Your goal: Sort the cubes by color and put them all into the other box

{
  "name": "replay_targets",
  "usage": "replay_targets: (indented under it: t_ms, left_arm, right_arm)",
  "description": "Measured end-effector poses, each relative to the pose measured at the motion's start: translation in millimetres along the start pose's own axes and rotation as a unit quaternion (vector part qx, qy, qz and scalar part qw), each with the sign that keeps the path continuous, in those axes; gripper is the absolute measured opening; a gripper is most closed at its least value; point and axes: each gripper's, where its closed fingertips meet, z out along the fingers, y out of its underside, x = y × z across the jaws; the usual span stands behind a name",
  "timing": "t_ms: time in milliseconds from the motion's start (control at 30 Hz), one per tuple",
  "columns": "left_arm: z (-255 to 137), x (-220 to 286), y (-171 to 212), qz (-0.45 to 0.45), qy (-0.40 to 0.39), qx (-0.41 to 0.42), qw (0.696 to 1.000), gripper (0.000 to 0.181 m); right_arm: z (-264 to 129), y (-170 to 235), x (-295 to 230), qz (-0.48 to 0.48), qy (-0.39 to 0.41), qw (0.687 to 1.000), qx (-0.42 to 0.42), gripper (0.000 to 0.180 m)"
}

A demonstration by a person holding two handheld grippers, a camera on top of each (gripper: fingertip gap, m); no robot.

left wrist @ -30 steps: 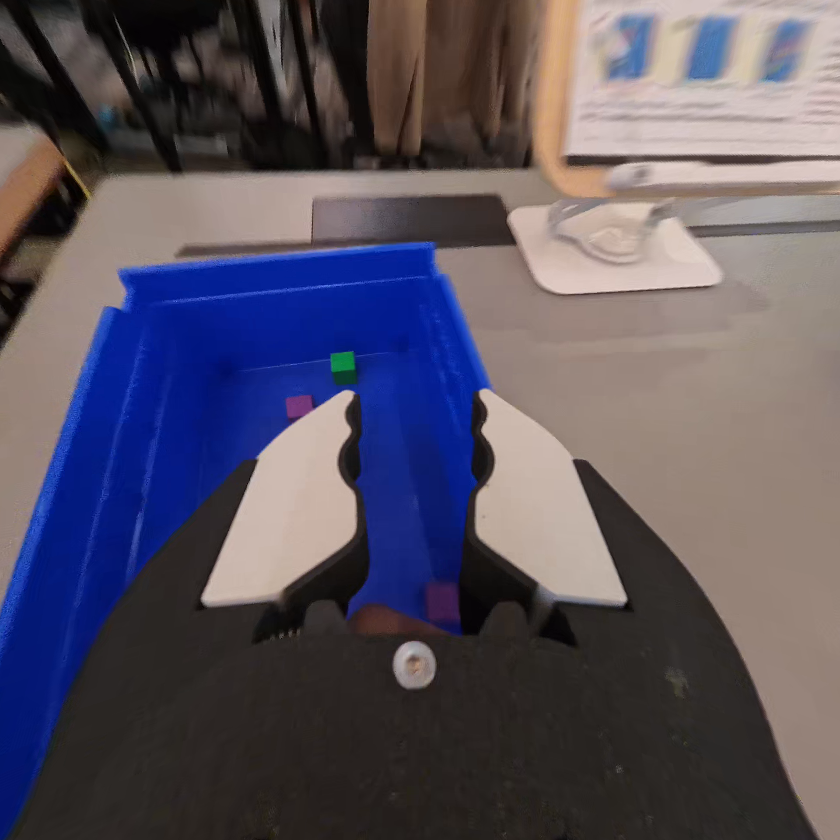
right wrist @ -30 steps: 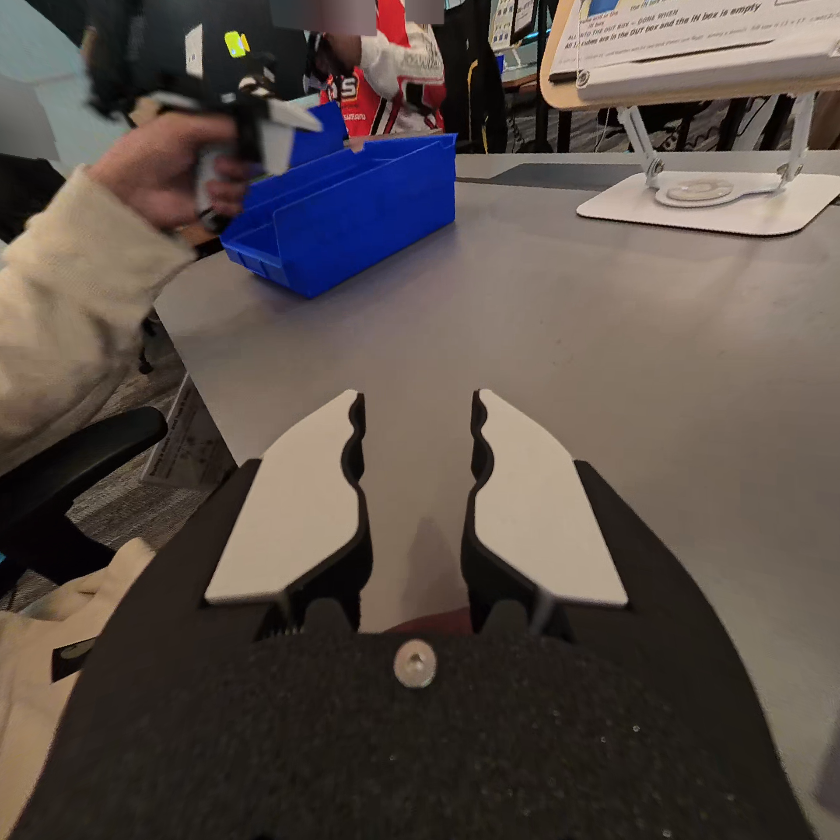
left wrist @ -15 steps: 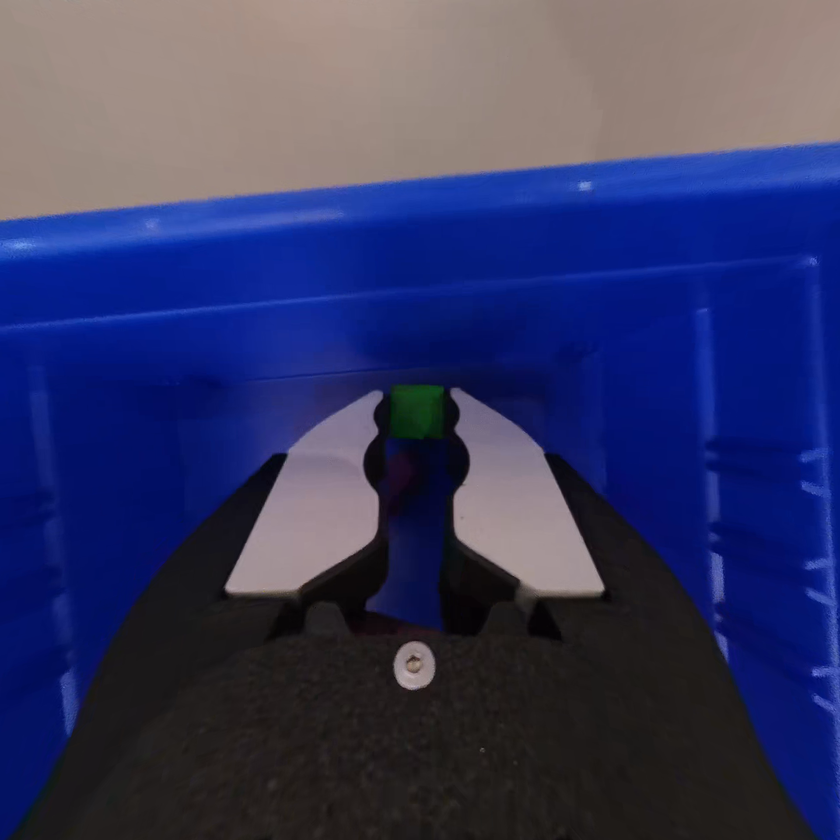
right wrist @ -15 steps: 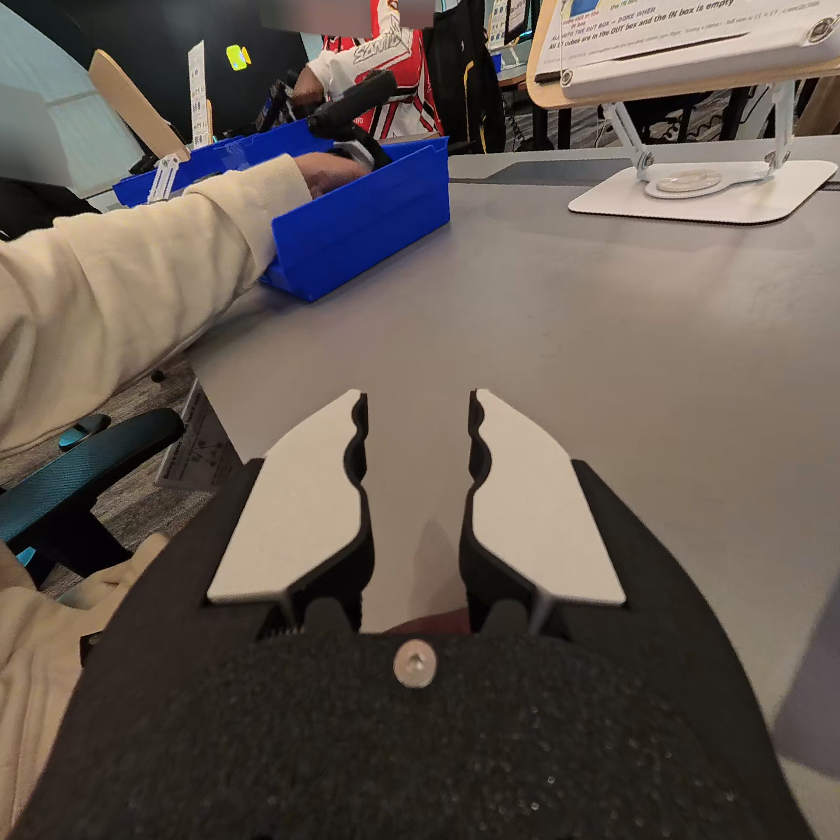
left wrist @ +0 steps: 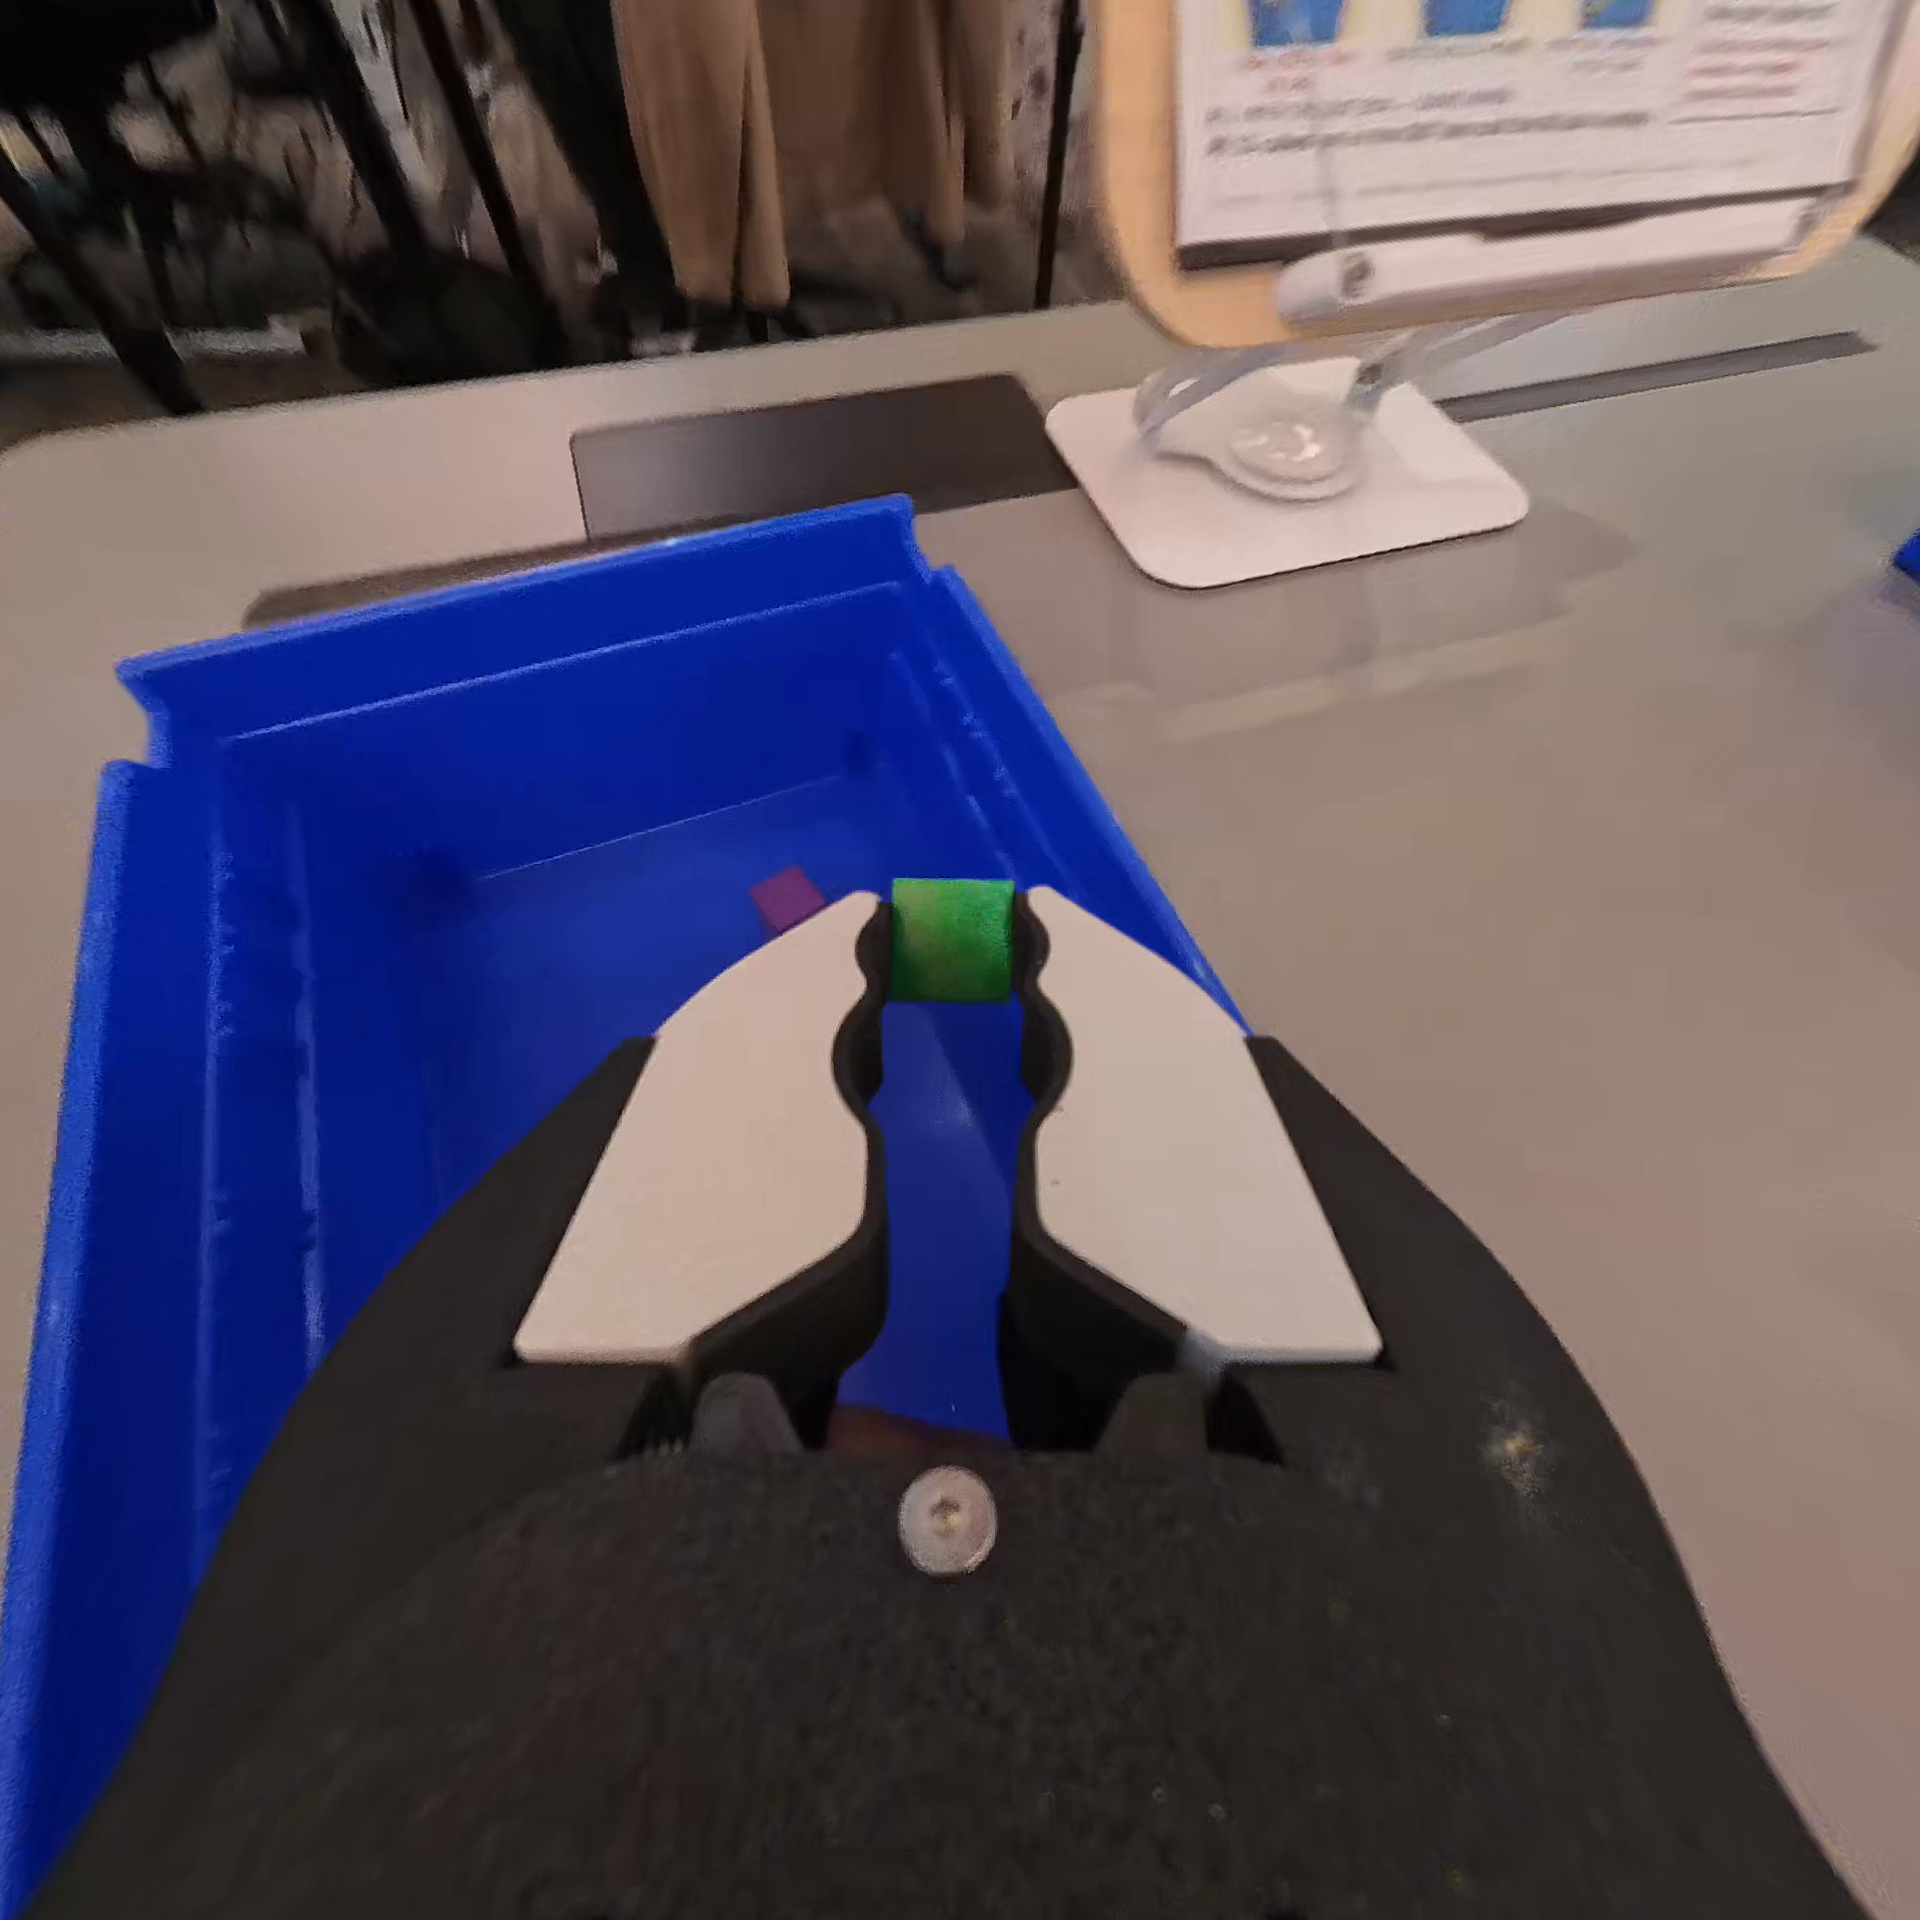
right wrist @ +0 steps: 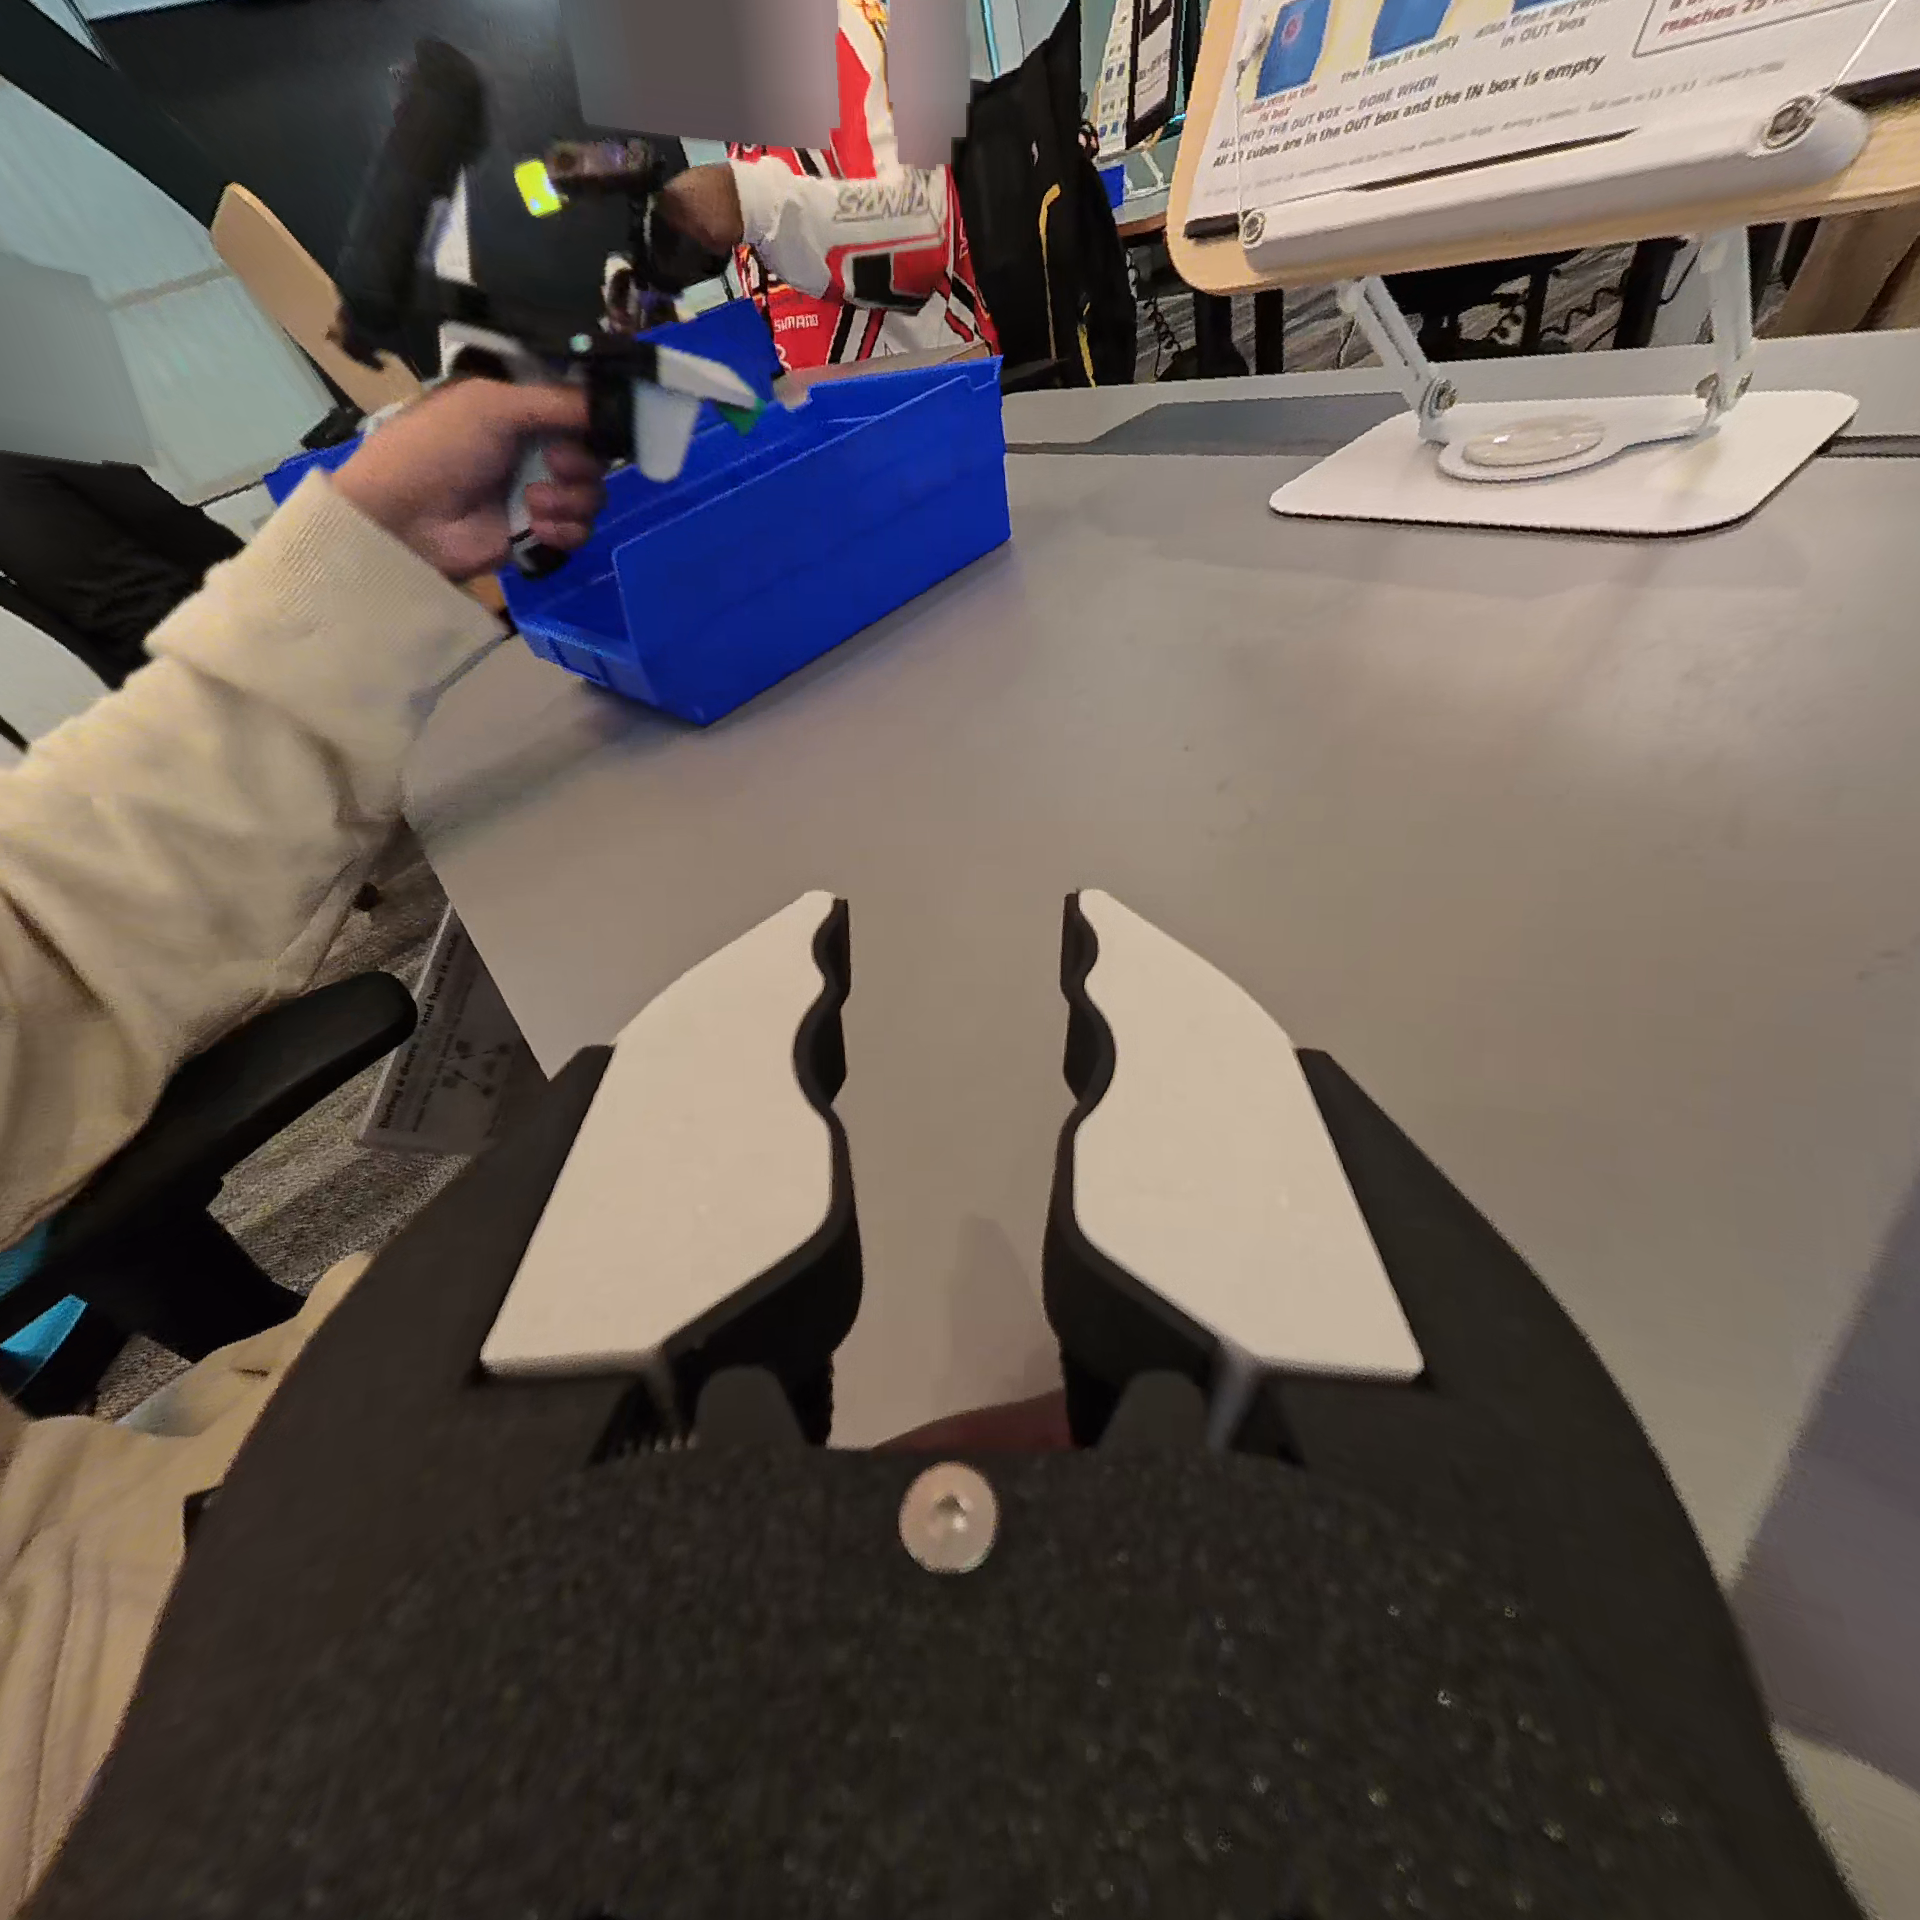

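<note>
Grey tabletop [left wrist: 1455, 935], matte, lightly scuffed, filled most of both views, with dark racks and hanging tan fabric blurred beyond its far edge. Item: white tablet-style stand [right wrist: 1558, 457] at the far right, bearing an instruction sheet [right wrist: 1507, 94] with blue and yellow panels and lines of printed text; wording not transcribed. Item: printed paper sheet [right wrist: 442, 1060] hanging at the table's near left edge, also bearing text and small diagrams. Item: blue box [left wrist: 260, 987], open-topped, ribbed inner walls, standing on the table at the left; one purple cube [left wrist: 787, 896] lay on its floor toward the far end. Item: green cube [left wrist: 951, 940], pinched squarely between the fingertips of the left gripper [left wrist: 951, 935], jaws drawn in to the cube's width and touching its two side faces; held over the box's right interior, clear of the floor. In the right wrist view that gripper [right wrist: 727, 400] appeared farther off, raised above the box rim, angled forward and slightly down, gripped pistol-fashion by a hand [right wrist: 457, 468] emerging from a cream sleeve [right wrist: 187, 790]. Item: right gripper [right wrist: 956, 914], jaws spread well apart, nothing between them, hovering low over bare table near the front edge. Background: a person in a red, white and black lettered jersey [right wrist: 883, 260]; a black chair arm [right wrist: 239, 1070] at lower left.
</note>
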Motion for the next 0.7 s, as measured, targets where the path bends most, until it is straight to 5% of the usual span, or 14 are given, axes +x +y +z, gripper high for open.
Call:
replay_targets:
  t_ms: [233, 367, 533, 700]
  left_arm:
    - [-37.8, 36.0, 21.6, 0.059, 0.04, 0.064, 0.995, 0.021]
    - [-47.3, 89.2, -2.8, 0.14, 0.131, 0.122, 0.974, 0.021]
    - [-75.0, 211.3, -34.0, 0.277, 0.299, 0.206, 0.89, 0.021]
    - [-92.4, 303.4, -37.1, 0.313, 0.415, 0.238, 0.82, 0.021]
  right_arm:
    - [8.1, 0.4, -0.2, 0.043, -0.022, 0.999, -0.005, 0.039]
    - [30.2, -17.5, -22.9, 0.138, -0.134, 0.981, -0.012, 0.041]
    - [58.2, -79.0, -65.2, 0.338, -0.373, 0.864, -0.003, 0.044]
    - [86.9, -108.5, -71.4, 0.43, -0.467, 0.772, 0.019, 0.048]
